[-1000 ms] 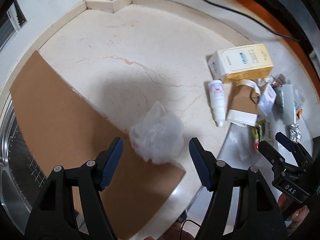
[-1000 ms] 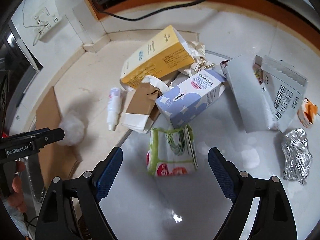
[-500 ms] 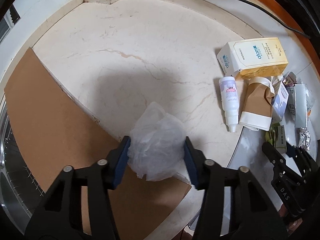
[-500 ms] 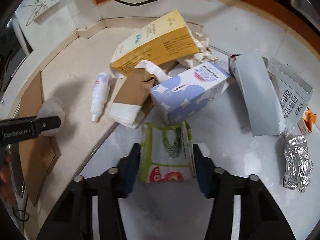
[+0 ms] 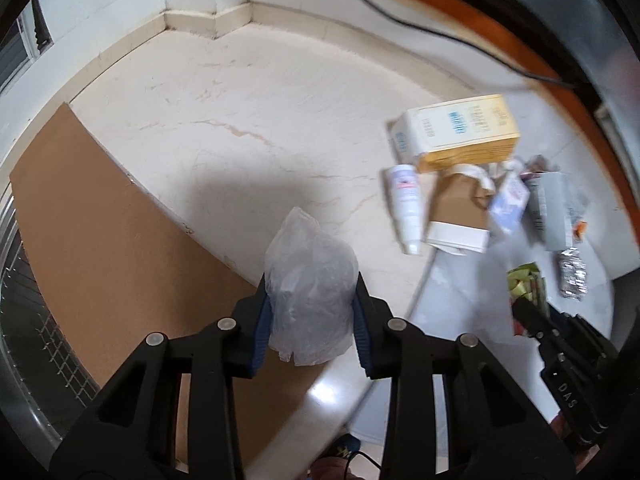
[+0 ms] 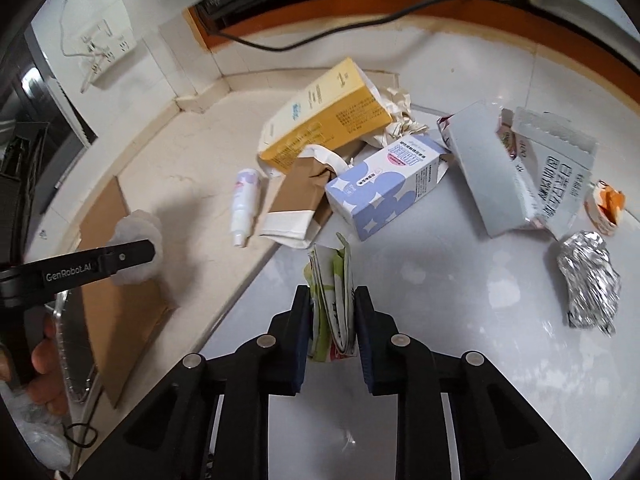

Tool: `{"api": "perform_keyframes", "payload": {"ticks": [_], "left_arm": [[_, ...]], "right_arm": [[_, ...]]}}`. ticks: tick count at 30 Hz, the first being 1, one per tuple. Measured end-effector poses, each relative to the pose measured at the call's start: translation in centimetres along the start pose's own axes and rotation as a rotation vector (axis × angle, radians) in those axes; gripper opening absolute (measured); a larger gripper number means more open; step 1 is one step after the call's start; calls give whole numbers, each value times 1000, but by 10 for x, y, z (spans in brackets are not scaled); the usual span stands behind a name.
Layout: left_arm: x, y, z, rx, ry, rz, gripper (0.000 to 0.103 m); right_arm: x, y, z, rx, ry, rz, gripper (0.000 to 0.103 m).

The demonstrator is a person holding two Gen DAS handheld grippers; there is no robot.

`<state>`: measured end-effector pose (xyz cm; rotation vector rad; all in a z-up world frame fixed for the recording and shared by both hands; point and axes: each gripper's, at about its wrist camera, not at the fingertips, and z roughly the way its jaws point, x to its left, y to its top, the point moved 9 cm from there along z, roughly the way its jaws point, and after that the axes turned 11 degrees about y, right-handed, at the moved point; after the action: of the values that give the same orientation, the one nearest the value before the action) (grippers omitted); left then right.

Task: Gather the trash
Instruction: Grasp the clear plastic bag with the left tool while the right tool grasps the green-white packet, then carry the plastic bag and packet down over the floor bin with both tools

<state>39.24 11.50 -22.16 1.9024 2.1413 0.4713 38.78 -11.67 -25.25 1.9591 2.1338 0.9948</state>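
Nearest, my left claw (image 5: 312, 316) has just closed on one crumpled clear plastic bag (image 5: 310, 280), pinched at its sides over the brown cardboard sheet (image 5: 104, 220). My right claw (image 6: 332, 320) has likewise just closed, squeezing one green-and-white flat wrapper (image 6: 332, 300) folded upright. Farther on the floor: three cartons, one white bottle (image 6: 245, 210), one foil ball (image 6: 590, 280).
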Motion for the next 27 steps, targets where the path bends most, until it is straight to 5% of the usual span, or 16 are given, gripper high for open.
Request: {"api": "perform_keyframes", "payload": {"ticks": [14, 27], "left_arm": [[-46, -73, -143, -152, -180, 41, 31], [-66, -190, -226, -204, -198, 54, 31]], "right_arm": [[50, -48, -135, -113, 112, -31, 19], [87, -144, -227, -100, 193, -130, 19]]}}
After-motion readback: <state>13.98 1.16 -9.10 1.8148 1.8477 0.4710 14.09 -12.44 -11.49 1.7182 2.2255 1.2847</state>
